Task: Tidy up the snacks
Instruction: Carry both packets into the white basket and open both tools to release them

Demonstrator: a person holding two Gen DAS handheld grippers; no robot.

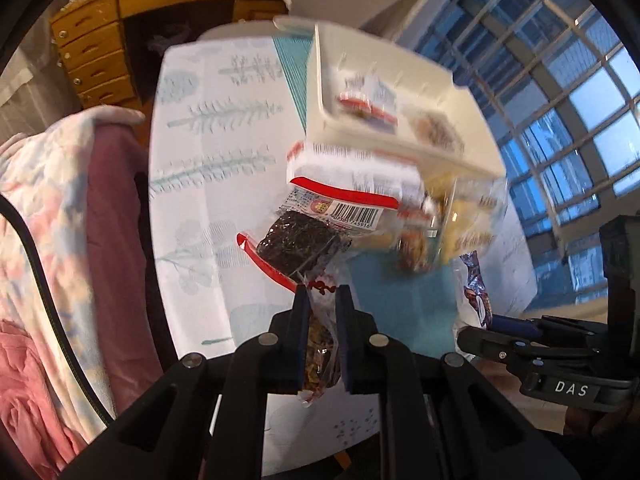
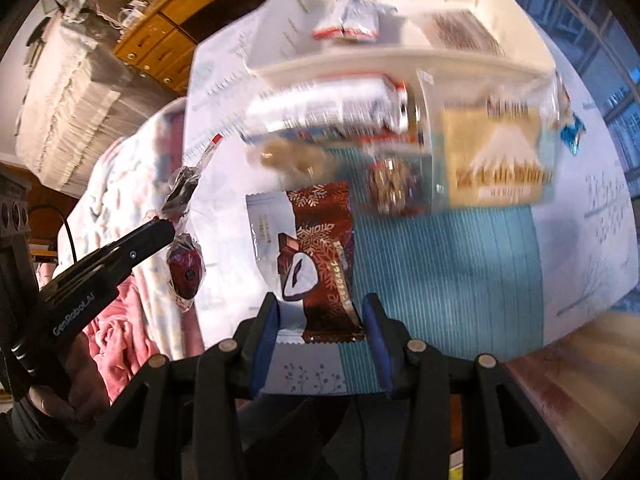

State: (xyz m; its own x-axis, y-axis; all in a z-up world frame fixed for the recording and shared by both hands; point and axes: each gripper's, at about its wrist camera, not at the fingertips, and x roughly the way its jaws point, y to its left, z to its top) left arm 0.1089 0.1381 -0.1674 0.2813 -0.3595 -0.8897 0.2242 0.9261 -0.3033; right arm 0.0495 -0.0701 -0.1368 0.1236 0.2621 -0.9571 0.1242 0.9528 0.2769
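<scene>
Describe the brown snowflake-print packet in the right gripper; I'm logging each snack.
The brown snowflake-print packet is a glossy foil wrapper, brown with gold snowflakes, white on its left part, with crimped ends. It hangs lengthwise from the right gripper, whose blue pads clamp its lower sides, above the teal striped mat.

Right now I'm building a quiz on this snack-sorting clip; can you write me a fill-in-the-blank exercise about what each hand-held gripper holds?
1. The left hand-held gripper is shut on a clear packet printed in ____ lettering.
2. The right hand-held gripper holds a white and ____ chocolate wrapper.
3. Behind the loose snacks stands a ____ plastic bin.
4. Under the snacks lies a teal ____ placemat.

Missing words: red; brown; white; ribbed
</scene>
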